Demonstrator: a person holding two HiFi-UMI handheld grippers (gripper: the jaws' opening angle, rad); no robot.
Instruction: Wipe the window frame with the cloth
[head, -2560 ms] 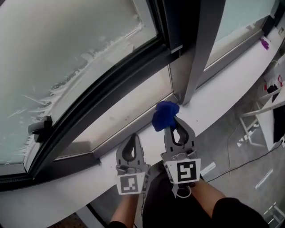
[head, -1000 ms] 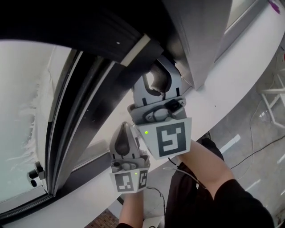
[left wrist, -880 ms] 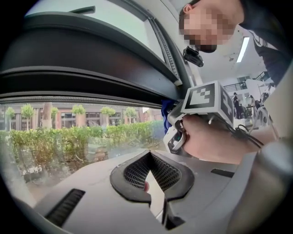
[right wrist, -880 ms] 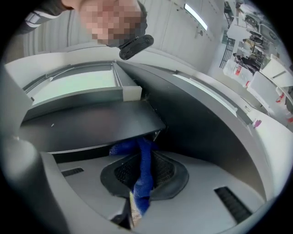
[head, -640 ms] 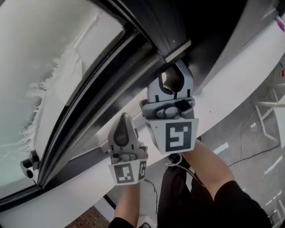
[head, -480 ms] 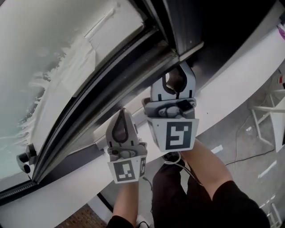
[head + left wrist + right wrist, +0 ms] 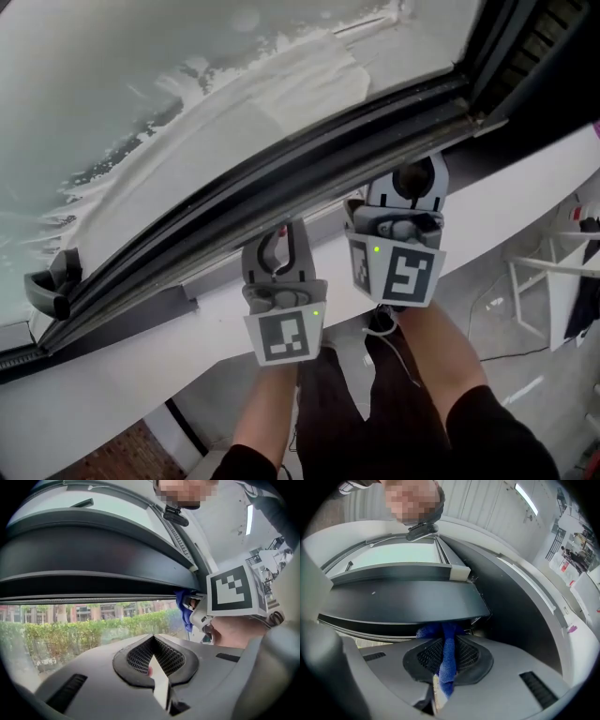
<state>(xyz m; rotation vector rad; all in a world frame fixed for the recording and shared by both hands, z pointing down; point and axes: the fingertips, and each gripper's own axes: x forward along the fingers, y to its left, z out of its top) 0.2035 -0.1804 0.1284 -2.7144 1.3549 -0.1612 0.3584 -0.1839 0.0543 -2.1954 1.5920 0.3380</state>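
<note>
Both forearms reach up and forward from the bottom of the head view, side by side, bare below dark sleeves. The right gripper [image 7: 411, 180] is raised higher and further out, with its tips tucked under the dark frame [image 7: 281, 178] near its right end. In the right gripper view its jaws are clenched on the blue cloth [image 7: 440, 631], a strand running down between the pads and a bunch bulging out past the tips, pressed against the underside of the frame. The left gripper [image 7: 278, 239] is held lower, just beside the right one and apart from it, pointing at the lower edge of the frame above the white sill [image 7: 141, 394]. Its jaws are pressed together with nothing between them. From the left gripper view the cloth shows as a blue lump at the right gripper's tips, under the frame.
</note>
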